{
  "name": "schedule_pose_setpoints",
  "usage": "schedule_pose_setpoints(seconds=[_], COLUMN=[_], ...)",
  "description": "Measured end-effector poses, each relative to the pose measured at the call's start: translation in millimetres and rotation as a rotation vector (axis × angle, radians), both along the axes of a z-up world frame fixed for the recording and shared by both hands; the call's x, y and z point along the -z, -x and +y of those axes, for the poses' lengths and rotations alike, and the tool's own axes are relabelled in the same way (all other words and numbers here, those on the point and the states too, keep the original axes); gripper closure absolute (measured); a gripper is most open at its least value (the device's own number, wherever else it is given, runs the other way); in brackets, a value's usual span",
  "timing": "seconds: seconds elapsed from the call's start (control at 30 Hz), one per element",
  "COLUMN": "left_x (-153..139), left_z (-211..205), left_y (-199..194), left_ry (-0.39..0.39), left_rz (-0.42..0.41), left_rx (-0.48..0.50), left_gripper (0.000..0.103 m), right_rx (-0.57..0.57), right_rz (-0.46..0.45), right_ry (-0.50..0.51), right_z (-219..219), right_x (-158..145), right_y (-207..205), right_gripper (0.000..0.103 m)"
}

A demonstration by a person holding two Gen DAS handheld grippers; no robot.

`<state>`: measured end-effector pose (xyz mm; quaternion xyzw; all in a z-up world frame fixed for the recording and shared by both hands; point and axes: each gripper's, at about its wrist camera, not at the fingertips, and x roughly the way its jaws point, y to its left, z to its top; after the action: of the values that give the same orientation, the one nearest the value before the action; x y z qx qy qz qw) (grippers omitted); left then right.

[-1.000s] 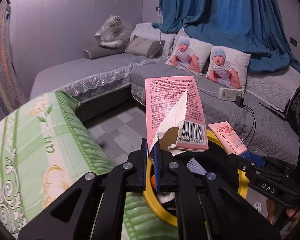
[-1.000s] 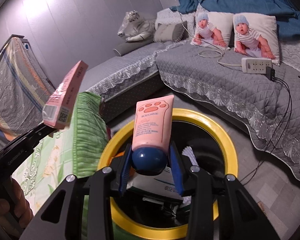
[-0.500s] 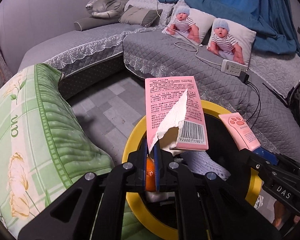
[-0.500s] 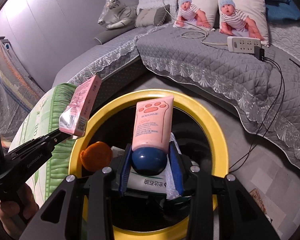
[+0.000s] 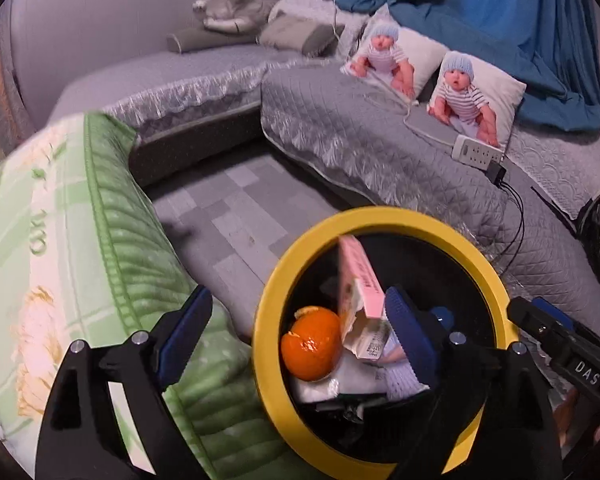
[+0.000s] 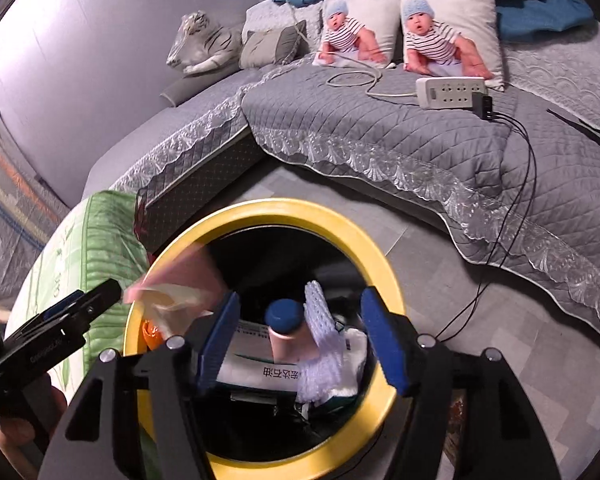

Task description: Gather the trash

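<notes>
Left gripper (image 5: 300,324): spread wide — I let the pink box (image 5: 360,280) drop.
Right gripper (image 6: 300,340): spread too, tube (image 6: 285,330) inside the bin (image 6: 380,256).
Tip: lift both straight up.

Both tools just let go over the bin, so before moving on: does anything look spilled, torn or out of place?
Nothing spilled. The pink box is torn open at one end and stands propped inside the yellow-rimmed bin beside the orange; the tube lies cap-up in there too.

Both tongs, left (image 5: 298,330) and right (image 6: 300,344), are black plastic with blue pads, silver screws and white lettering.
</notes>
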<state>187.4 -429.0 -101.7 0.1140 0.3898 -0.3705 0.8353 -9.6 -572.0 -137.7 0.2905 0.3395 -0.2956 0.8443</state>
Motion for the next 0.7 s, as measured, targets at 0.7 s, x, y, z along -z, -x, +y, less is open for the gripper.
schedule_pose_setpoints(seconds=[0.7], left_x=[-104], left_z=[248], left_y=[20], left_ry=[0.19], left_rz=[-0.362], left_rx=[-0.458], left_gripper=[0.008], right_rx=[-0.166], right_rz=[-0.205], right_ry=[0.384], right_z=[141], right_x=[-75], right_y=[-20], right_gripper=[0.008])
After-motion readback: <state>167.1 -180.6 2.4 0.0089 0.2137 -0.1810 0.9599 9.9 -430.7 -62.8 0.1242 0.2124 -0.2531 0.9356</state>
